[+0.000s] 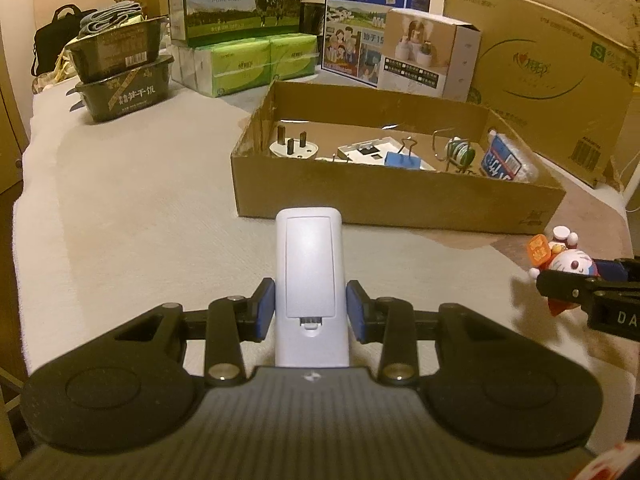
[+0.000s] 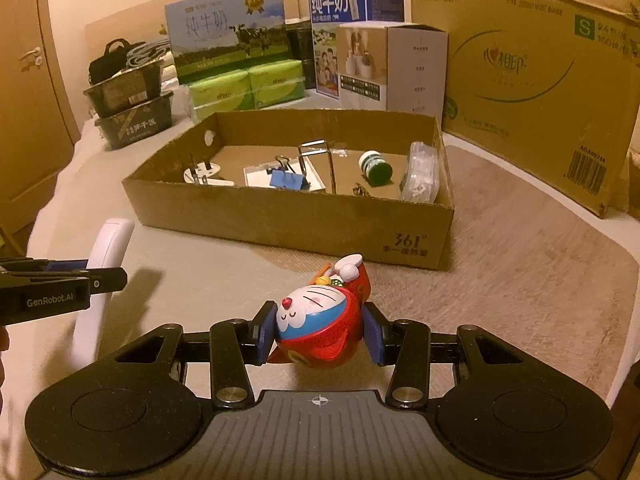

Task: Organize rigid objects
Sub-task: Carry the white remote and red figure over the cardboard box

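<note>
We hold a white remote [image 1: 309,276] in our left claw [image 1: 310,307], a cat figurine [image 2: 320,320] pinched in our right claw [image 2: 320,334], both just before the cardboard tray [image 2: 304,216] of small items on the table [image 1: 132,208].

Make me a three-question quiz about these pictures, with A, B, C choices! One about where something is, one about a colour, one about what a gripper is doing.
1. Where is the green-capped bottle?
A. inside the cardboard tray
B. on the cloth
C. on a milk box

2. What colour is the binder clip?
A. red
B. blue
C. yellow

3. What does the right gripper hold?
A. nothing
B. a plug
C. the Doraemon figure

Answers: 1 A, it lies on the tray floor. 2 B, its body is blue. 3 C, the jaws press both of its sides.
</note>
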